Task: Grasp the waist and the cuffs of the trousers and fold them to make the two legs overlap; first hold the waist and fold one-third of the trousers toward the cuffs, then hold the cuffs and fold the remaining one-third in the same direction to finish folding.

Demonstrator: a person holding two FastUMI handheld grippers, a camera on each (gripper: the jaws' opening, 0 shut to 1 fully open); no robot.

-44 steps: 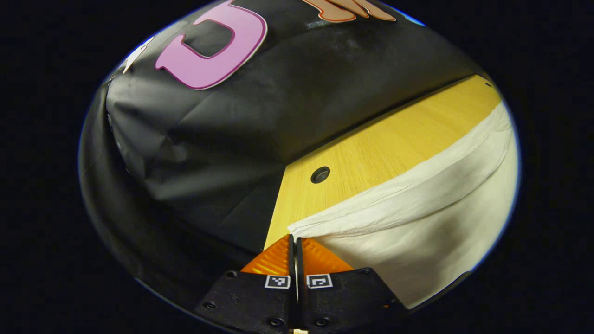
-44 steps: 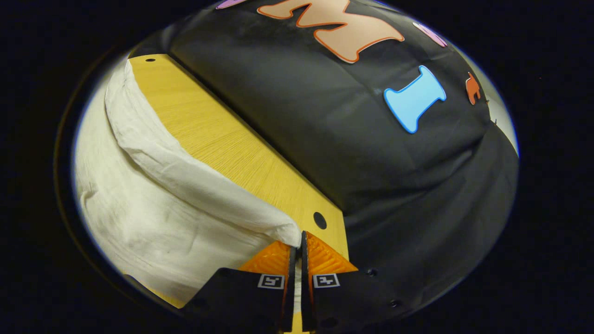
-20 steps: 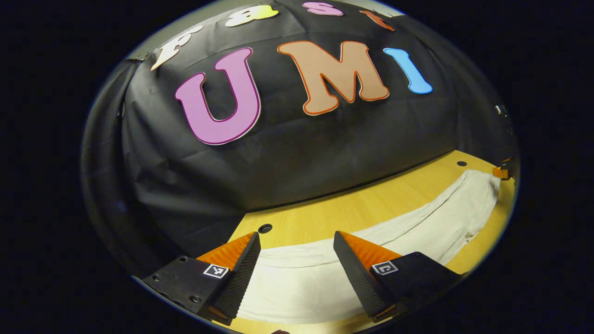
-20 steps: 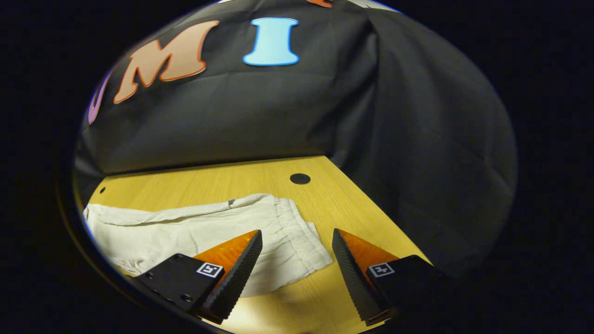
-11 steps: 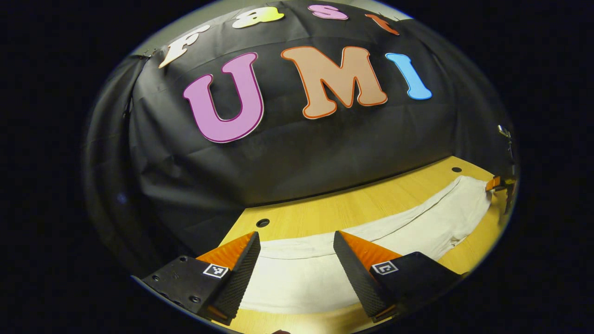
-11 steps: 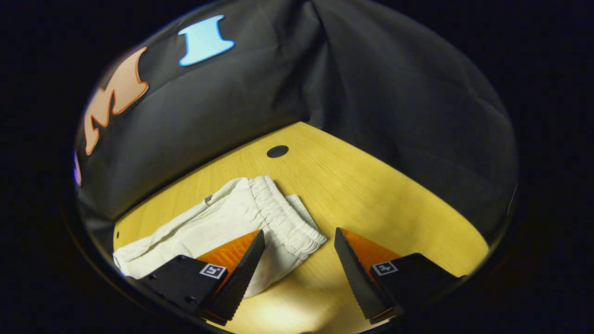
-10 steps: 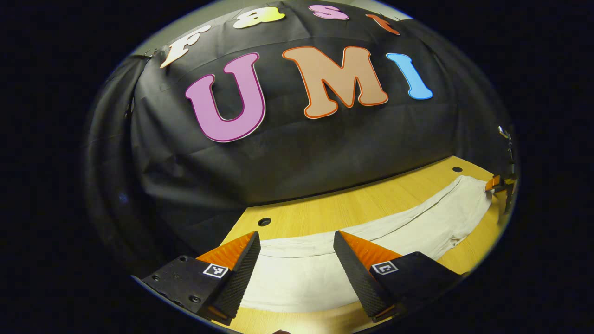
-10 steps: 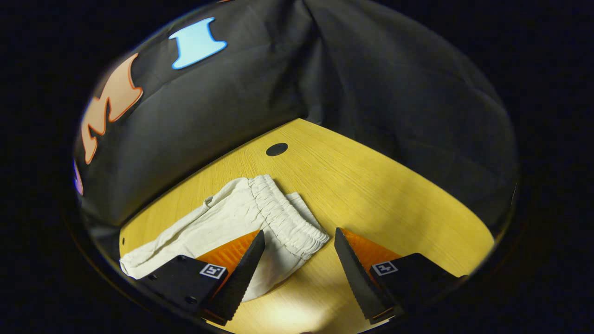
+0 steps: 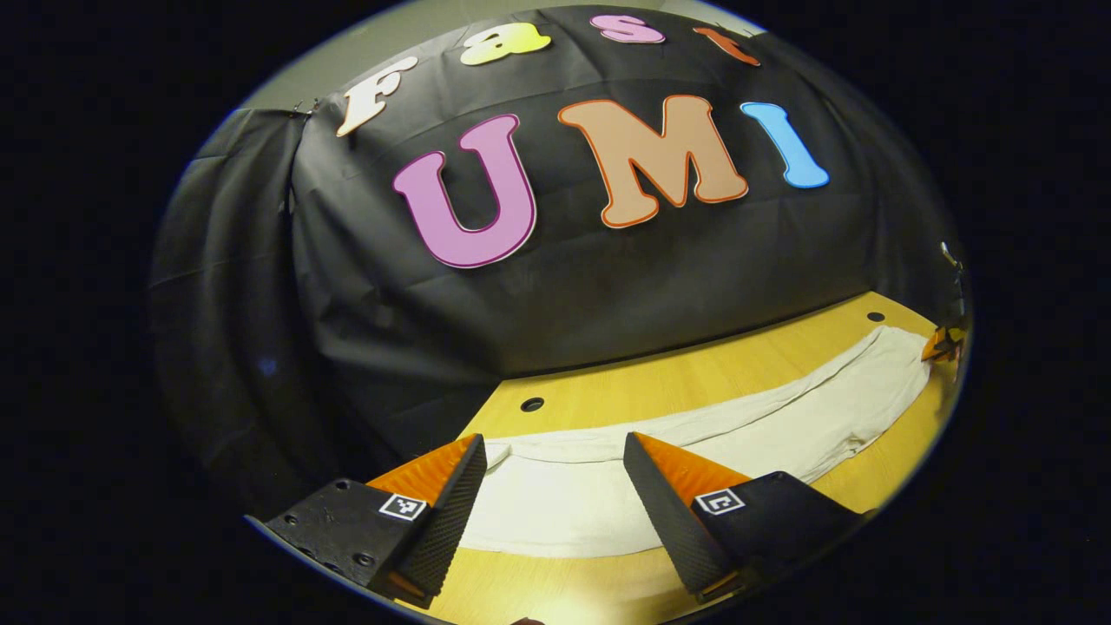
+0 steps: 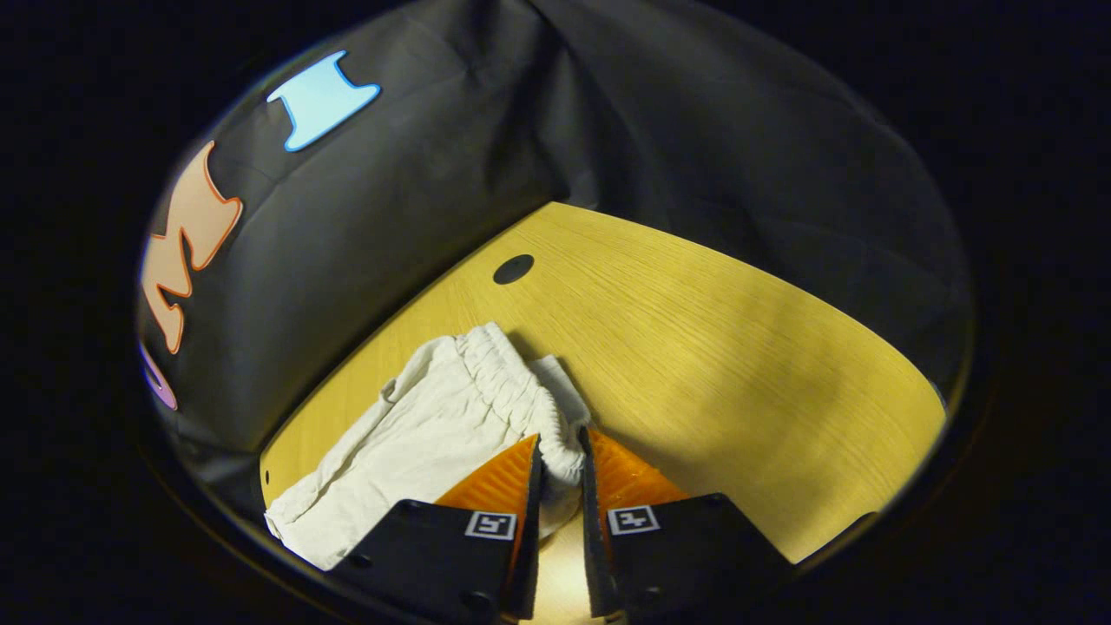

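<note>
The trousers [image 9: 694,451] lie flat and lengthwise on the wooden bench [image 10: 720,338], one leg laid over the other, so the thirds-folding looks to be the step in hand. In the right gripper view, the right claw [image 10: 560,473] is nearly closed on the near corner of the gathered waist [image 10: 512,391], both fingers pressing the bunched elastic; that grip suits lifting the waist and carrying it toward the cuffs.

In the left gripper view, the left claw [image 9: 551,499] stands wide open and holds nothing, poised just above the cuffs [image 9: 521,460] end of the cloth, with fabric showing between its fingers.

Bare bench runs on the far side of the trousers up to the black cloth wall [image 9: 564,295], with a round hole [image 10: 513,268] beyond the waist. To the right of the waist the bench is open, giving room to swing.
</note>
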